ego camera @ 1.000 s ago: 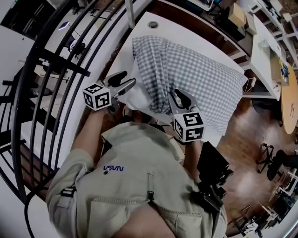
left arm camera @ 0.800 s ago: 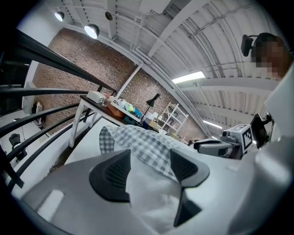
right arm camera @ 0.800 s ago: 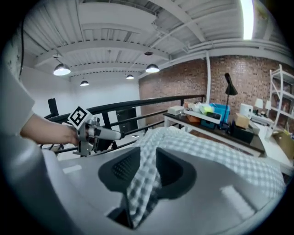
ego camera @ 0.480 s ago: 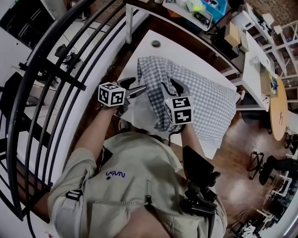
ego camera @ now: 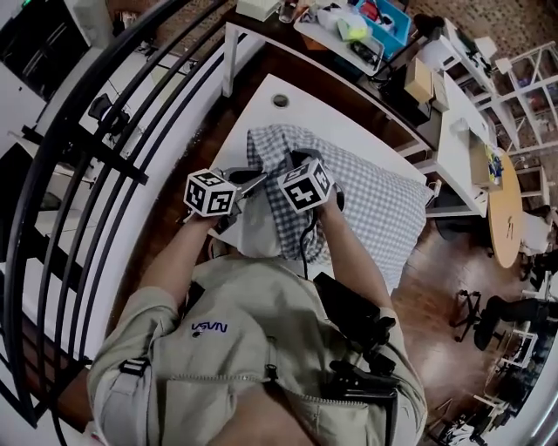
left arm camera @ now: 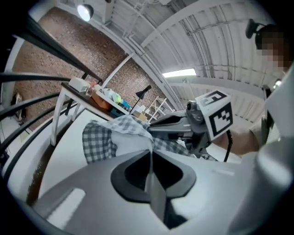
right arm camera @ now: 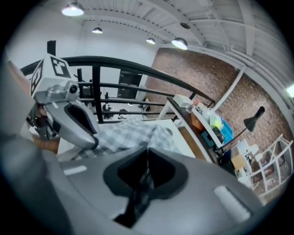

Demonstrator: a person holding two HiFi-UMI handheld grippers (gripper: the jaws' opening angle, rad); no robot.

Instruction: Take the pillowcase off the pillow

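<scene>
The checked pillowcase [ego camera: 384, 205] lies flat on the white desk [ego camera: 261, 100] with its long side running off to the right. Its open end faces the person, where the white pillow [ego camera: 257, 228] pokes out. The left gripper [left arm camera: 150, 156] has its fingers pinched tight on the pillow and the right gripper [right arm camera: 147, 158] on the checked cloth, close together, with a black railing [ego camera: 96, 131] on the left, a messy shelf [ego camera: 349, 26] behind, a wooden floor [ego camera: 436, 287] and a brick wall [right arm camera: 206, 78].
</scene>
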